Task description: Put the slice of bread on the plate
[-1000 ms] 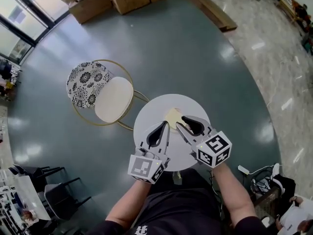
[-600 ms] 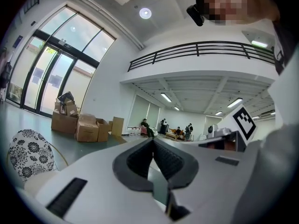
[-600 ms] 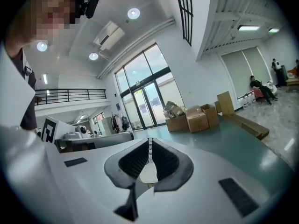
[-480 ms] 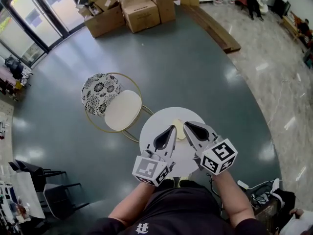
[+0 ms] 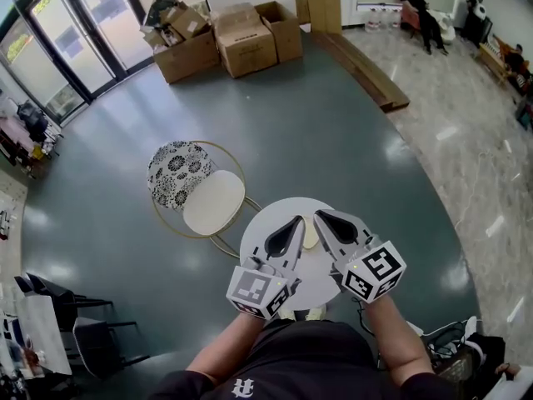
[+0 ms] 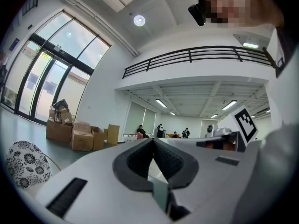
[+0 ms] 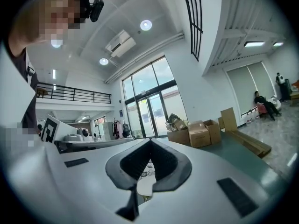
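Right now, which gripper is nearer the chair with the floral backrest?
Left. The left gripper hangs over the round table on the side toward the chair; the right gripper is beside it, farther from that chair.

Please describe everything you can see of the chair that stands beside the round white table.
The chair has a cream oval seat that looks padded and a round back cushion with a black and white flower pattern. A thin gold-coloured hoop, probably metal, runs round both. It stands upright on the grey-green floor, just left of the round white table. Nothing lies on it. Its legs are mostly hidden from above.
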Demonstrator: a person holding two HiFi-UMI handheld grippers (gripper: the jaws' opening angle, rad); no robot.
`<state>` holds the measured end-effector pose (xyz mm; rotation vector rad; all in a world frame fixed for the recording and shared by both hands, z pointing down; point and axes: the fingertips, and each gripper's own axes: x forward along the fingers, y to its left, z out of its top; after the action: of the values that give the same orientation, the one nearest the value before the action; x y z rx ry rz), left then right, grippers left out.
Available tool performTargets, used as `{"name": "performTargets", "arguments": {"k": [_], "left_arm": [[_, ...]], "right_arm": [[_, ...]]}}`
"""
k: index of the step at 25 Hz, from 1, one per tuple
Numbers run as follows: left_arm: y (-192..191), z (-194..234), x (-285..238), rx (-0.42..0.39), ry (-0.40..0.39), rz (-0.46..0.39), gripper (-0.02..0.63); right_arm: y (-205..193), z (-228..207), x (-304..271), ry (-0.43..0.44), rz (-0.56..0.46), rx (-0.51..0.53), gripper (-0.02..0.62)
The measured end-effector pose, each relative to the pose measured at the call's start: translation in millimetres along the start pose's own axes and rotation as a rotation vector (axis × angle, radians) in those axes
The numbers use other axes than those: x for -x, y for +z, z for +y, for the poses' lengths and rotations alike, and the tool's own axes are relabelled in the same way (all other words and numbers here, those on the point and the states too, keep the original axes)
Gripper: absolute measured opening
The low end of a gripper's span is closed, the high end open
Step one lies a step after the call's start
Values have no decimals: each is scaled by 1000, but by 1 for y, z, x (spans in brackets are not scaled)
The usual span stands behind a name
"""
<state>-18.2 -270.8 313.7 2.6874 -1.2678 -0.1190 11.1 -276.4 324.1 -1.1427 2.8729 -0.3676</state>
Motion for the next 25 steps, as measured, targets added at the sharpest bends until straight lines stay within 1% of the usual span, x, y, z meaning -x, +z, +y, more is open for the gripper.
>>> {"name": "performTargets", "arguments": {"k": [6,25], "left_arm": [[10,-6,4,-6,-8,-6,5],[27,-9,4,-21,1,-43,5]], "right_arm": [[15,5,5,-2,-25,30,6],[35,10,6,-4,-43,69,5]]}}
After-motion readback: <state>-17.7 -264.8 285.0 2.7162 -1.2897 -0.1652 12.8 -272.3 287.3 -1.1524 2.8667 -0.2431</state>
